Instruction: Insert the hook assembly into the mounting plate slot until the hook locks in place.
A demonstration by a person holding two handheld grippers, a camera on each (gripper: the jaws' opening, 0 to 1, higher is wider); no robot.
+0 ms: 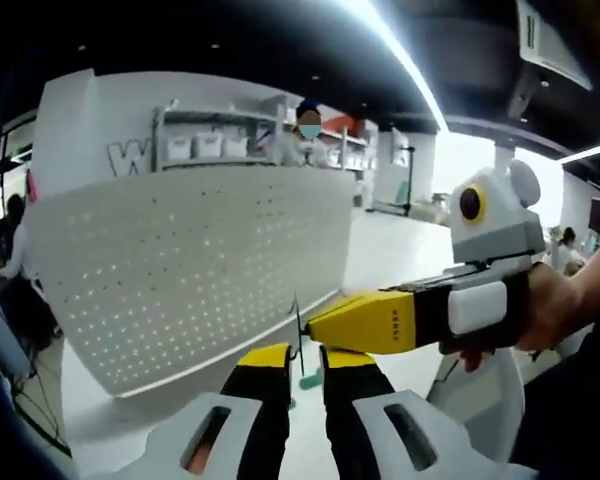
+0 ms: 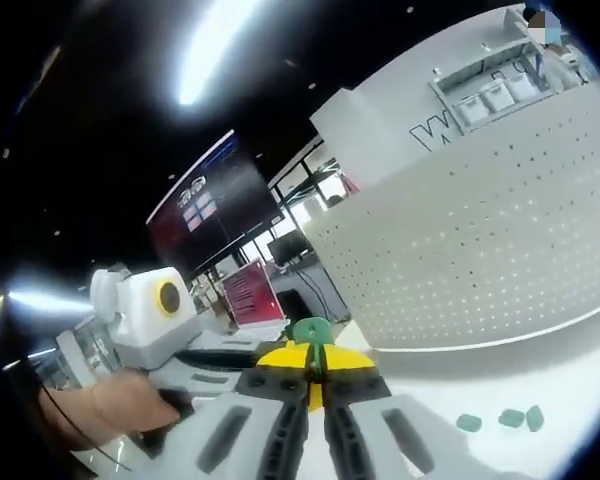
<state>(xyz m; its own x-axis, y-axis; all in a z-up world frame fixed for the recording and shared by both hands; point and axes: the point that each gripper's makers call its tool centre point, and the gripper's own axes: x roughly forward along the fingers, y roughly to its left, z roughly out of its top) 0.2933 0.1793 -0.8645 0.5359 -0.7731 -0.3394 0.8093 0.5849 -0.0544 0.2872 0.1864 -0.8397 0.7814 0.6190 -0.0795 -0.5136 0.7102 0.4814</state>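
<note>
A white perforated mounting plate (image 1: 200, 270) stands upright on the table, ahead and to the left in the left gripper view. In the right gripper view the plate (image 2: 480, 250) lies to the right. The hook assembly is a thin metal wire (image 1: 298, 335) on a green plastic piece (image 2: 312, 330). It is held in the air short of the plate. My left gripper (image 1: 305, 357) is shut on the wire. My right gripper (image 2: 312, 358) is shut on the green piece. In the left gripper view my right gripper (image 1: 325, 325) reaches in from the right, its yellow tips touching the wire.
Three small green pieces (image 2: 510, 418) lie on the white table (image 2: 580, 360) in front of the plate. A person's hand (image 1: 555, 305) holds the right gripper. Shelves with bins (image 1: 205, 145) and a person stand behind the plate. Screens (image 2: 215, 215) show far off.
</note>
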